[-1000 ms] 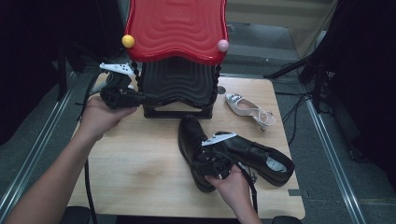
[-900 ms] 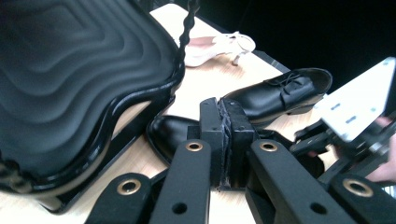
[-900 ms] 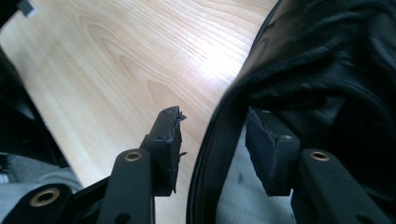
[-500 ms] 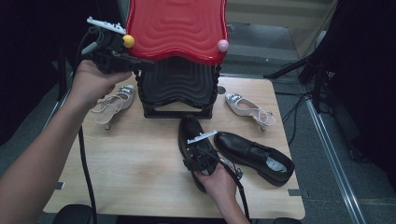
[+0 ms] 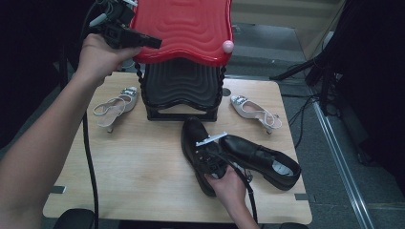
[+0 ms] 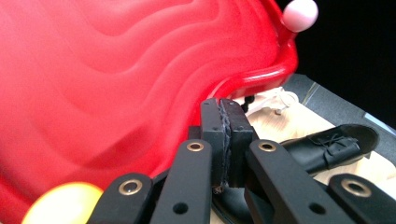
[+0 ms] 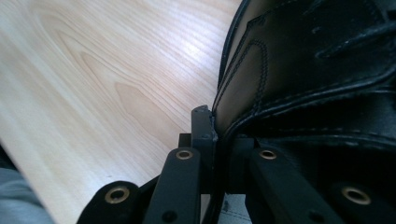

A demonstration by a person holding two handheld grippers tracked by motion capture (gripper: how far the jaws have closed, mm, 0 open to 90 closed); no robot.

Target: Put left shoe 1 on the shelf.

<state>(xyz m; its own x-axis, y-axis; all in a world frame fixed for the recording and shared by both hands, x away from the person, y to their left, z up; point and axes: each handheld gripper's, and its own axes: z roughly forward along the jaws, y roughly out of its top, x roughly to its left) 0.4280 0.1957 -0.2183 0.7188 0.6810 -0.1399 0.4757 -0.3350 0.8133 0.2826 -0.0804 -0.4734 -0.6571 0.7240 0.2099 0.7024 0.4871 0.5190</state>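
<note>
A shoe rack stands at the back of the table, with a red wavy top shelf and a black shelf under it. My left gripper is held high at the red shelf's left corner, shut and empty. Two black leather shoes lie at the front. My right gripper sits on the left black shoe. Its jaws have just been closing, and in the right gripper view the shoe's leather side edge is pinched between them. The other black shoe lies beside it.
A beige heeled sandal lies left of the rack and its mate lies to the right. A pink ball caps one rack corner and a yellow ball another. Bare wooden table spreads at the front left.
My left gripper rose from beside the black shelf to the red top shelf, uncovering the left sandal on the table. The right jaws came together on the black shoe's edge.
</note>
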